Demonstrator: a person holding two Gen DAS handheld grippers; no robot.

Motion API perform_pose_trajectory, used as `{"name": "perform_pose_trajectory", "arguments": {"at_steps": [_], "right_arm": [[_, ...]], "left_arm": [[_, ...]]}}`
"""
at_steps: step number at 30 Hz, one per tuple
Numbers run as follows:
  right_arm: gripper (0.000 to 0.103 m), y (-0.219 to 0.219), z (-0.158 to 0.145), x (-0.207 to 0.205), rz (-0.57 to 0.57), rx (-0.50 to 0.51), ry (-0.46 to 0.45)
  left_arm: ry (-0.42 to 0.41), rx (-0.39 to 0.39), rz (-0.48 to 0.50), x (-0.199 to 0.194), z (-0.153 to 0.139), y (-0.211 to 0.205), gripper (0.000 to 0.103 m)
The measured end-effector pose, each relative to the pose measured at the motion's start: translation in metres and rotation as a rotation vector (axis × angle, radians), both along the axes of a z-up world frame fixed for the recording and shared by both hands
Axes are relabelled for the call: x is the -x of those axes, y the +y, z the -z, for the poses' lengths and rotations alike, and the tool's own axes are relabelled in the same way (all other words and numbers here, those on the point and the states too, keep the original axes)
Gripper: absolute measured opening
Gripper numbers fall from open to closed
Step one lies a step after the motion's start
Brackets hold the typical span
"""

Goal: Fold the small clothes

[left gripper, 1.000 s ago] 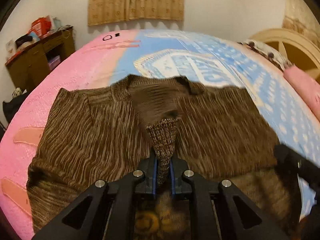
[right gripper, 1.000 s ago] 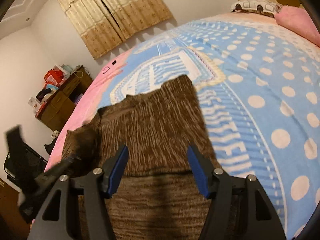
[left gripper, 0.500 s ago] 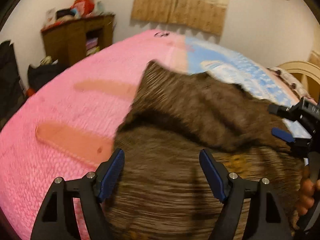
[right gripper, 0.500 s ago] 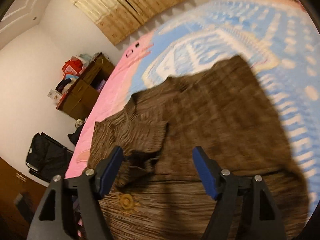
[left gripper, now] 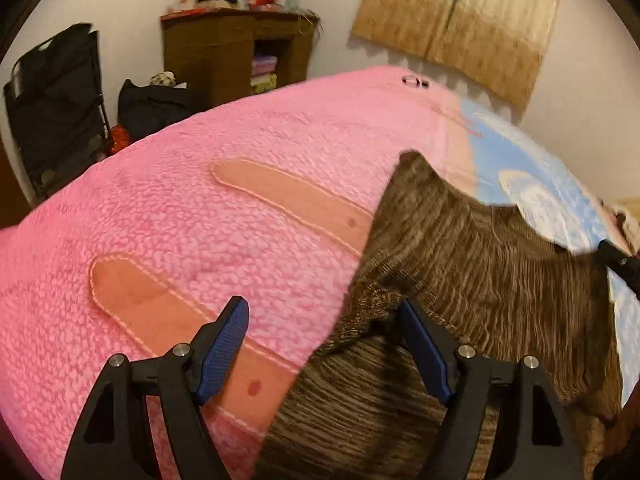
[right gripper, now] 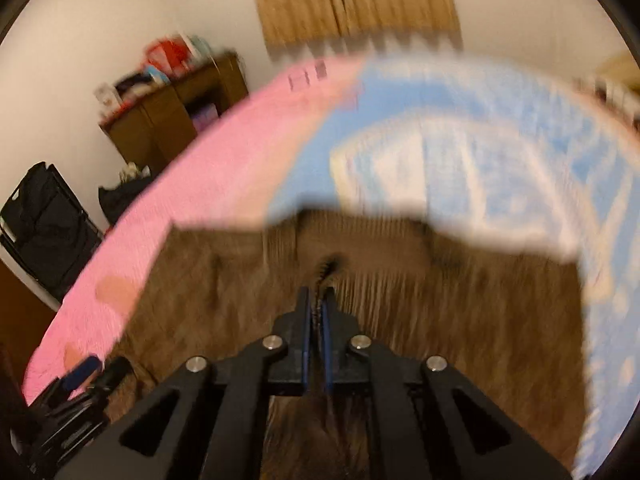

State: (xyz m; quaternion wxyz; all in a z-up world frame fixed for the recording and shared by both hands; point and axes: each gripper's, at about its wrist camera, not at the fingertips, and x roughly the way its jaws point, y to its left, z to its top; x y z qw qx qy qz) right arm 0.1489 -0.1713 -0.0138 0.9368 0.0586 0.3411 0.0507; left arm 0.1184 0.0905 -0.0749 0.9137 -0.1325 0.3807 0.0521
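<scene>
A brown knitted sweater (left gripper: 492, 280) lies on the bed, partly folded, with a sleeve laid over its body. My left gripper (left gripper: 324, 344) is open and empty, low over the sweater's left edge where it meets the pink blanket. In the right wrist view, which is blurred, the sweater (right gripper: 460, 320) fills the lower half. My right gripper (right gripper: 316, 300) is shut on a pinch of the sweater's fabric near its middle. The right gripper's tip shows at the far right of the left wrist view (left gripper: 618, 264).
The bed has a pink fleece blanket (left gripper: 200, 220) on the left and a blue and white blanket (right gripper: 500, 152) on the right. A brown cabinet (left gripper: 236, 48) and a black folding chair (left gripper: 56, 96) stand by the wall. Curtains (left gripper: 460, 16) hang behind.
My left gripper let go of the sleeve, opened, and swung left to the sweater's edge. My right gripper, open before, has closed on the sweater's fabric.
</scene>
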Motion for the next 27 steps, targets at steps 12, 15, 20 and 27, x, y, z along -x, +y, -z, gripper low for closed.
{"name": "perform_pose_trajectory", "arguments": {"at_steps": [12, 15, 20, 27], "right_arm": [[0.076, -0.066, 0.027, 0.035, 0.145, -0.194, 0.019], [0.034, -0.032, 0.027, 0.043, 0.046, -0.113, 0.020], [0.024, 0.012, 0.064, 0.045, -0.085, -0.025, 0.186], [0.040, -0.036, -0.016, 0.134, 0.048, -0.078, -0.051]], "left_arm": [[0.013, -0.076, 0.001, 0.004, 0.004, -0.014, 0.082], [0.017, -0.071, 0.007, 0.003, 0.004, -0.014, 0.082], [0.059, -0.162, 0.095, 0.022, -0.002, -0.015, 0.082], [-0.022, -0.140, 0.157, 0.099, -0.021, 0.049, 0.082]]}}
